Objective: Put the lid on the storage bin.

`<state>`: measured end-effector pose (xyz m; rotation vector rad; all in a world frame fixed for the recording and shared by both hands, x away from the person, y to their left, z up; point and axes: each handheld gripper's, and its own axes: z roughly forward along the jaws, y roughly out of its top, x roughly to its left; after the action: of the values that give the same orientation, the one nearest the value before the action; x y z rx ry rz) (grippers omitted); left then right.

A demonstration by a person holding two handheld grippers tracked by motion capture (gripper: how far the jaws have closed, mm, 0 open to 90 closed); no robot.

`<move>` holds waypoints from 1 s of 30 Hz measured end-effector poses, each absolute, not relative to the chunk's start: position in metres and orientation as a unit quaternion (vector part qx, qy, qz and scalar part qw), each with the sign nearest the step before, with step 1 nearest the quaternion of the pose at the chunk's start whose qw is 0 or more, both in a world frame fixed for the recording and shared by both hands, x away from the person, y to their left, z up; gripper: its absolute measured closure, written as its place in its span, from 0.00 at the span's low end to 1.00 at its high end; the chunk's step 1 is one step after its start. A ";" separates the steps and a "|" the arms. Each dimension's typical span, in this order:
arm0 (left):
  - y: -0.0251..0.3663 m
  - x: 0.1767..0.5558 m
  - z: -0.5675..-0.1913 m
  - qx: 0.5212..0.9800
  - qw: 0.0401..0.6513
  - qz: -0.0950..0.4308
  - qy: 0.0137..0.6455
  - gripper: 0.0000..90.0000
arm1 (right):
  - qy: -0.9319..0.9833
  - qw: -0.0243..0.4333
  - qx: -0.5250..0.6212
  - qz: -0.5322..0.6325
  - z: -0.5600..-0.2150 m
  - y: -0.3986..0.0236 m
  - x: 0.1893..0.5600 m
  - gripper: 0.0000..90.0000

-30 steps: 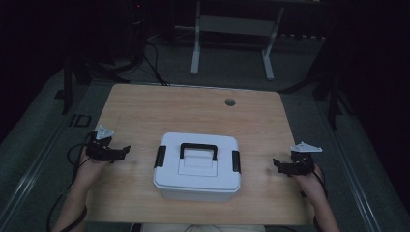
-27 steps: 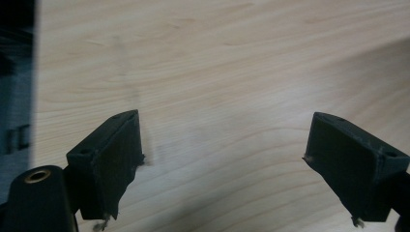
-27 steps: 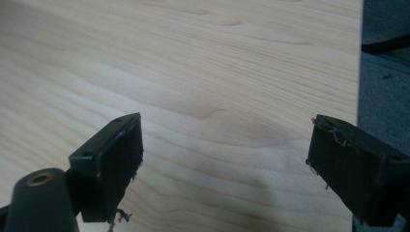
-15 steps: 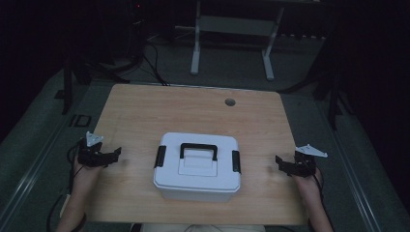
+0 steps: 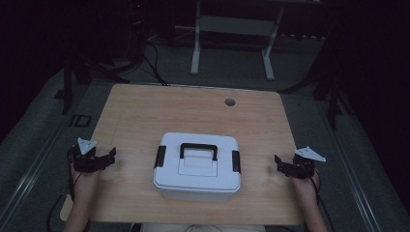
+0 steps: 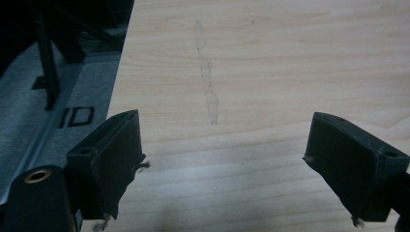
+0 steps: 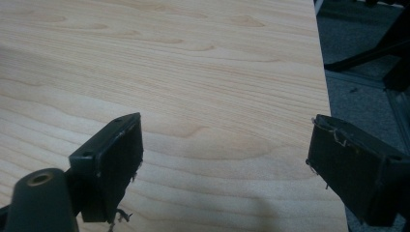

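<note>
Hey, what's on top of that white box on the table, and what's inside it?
The white box has a closed lid with a black handle on top and black latches at both ends. The lid hides the inside, so its contents cannot be told.

Your table (image 5: 145, 116) is pale wood w/ wavy grain – a faint grey streak shows in the upper middle of the left gripper view. Box (image 5: 197, 181) at frame centre is white w/ black handle (image 5: 198, 146) and black side latches. Both grippers – left gripper (image 5: 109, 155), right gripper (image 5: 280, 163) – are black w/ light grey plates. Floor (image 5: 43, 130) is dark grey.
</note>
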<state>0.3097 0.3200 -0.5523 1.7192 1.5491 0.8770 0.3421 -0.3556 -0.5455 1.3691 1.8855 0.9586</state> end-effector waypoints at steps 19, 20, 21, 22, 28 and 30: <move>0.313 0.301 -0.558 0.633 0.332 0.388 0.581 0.14 | 0.675 0.369 0.506 0.390 -0.549 -0.353 0.334 0.14; 0.313 0.300 -0.558 0.633 0.332 0.391 0.580 0.15 | 0.678 0.370 0.504 0.388 -0.550 -0.353 0.334 0.14; 0.313 0.299 -0.558 0.631 0.334 0.393 0.579 0.14 | 0.681 0.370 0.502 0.384 -0.551 -0.352 0.335 0.14; 0.313 0.298 -0.558 0.627 0.339 0.398 0.578 0.15 | 0.683 0.374 0.500 0.380 -0.551 -0.351 0.334 0.14; 0.315 0.290 -0.555 0.612 0.380 0.410 0.560 0.14 | 0.677 0.384 0.495 0.386 -0.553 -0.350 0.332 0.14; 0.314 0.289 -0.556 0.619 0.373 0.412 0.554 0.14 | 0.677 0.390 0.491 0.385 -0.553 -0.349 0.332 0.14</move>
<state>0.2889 0.3142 -0.5561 1.5860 1.4198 1.0564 0.3316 -0.3488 -0.5530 1.2482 1.7204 0.9797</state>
